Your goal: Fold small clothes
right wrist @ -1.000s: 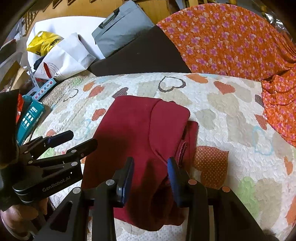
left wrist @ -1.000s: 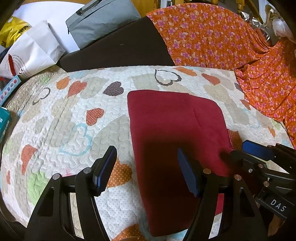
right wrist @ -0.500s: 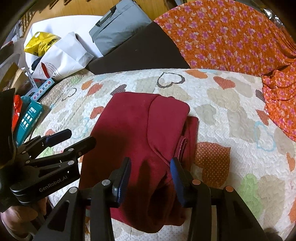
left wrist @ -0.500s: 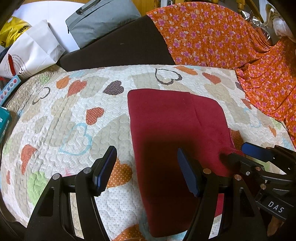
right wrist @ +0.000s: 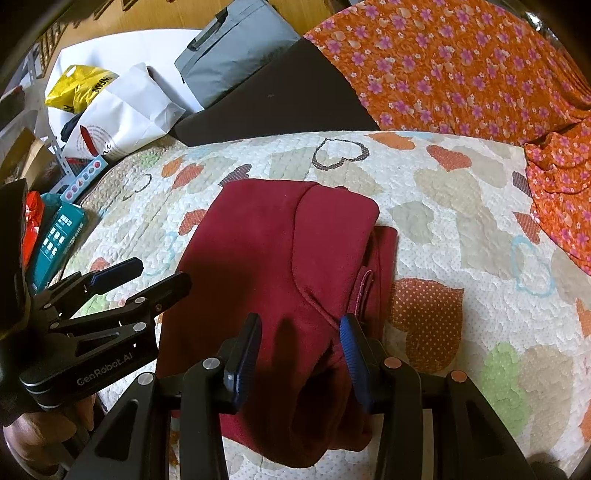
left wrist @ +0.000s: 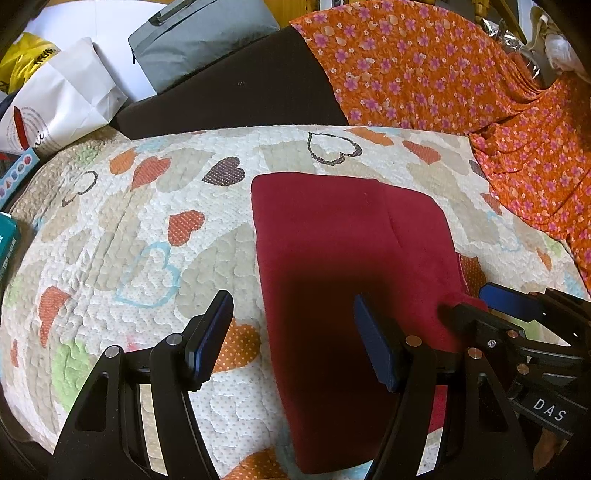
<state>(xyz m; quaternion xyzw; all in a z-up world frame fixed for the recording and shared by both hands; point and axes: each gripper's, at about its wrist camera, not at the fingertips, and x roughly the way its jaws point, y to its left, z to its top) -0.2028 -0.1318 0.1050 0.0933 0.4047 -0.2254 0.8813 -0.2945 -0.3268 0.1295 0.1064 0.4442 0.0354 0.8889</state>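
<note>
A dark red garment (left wrist: pixel 351 251), folded into a rough rectangle, lies on the heart-patterned quilt (left wrist: pixel 129 221). My left gripper (left wrist: pixel 291 306) hovers open over its left edge, one finger above the quilt and the other above the red cloth. In the right wrist view the garment (right wrist: pixel 280 258) shows a folded flap and a small tab on its right side. My right gripper (right wrist: pixel 300 325) stands over the near right corner with its jaws apart; the bunched cloth lies below and between them, unpressed. The left gripper (right wrist: pixel 162 273) shows at the left there.
An orange floral cloth (left wrist: pixel 424 66) covers the back right. Behind the quilt are a dark cushion (left wrist: pixel 236 88), a grey bag (left wrist: pixel 199 33) and a white paper bag (left wrist: pixel 62 103). A teal box (right wrist: pixel 59 236) lies off the quilt's left edge.
The right gripper's jaws have spread a little wider over the garment's near corner. The left gripper and the garment have stayed put.
</note>
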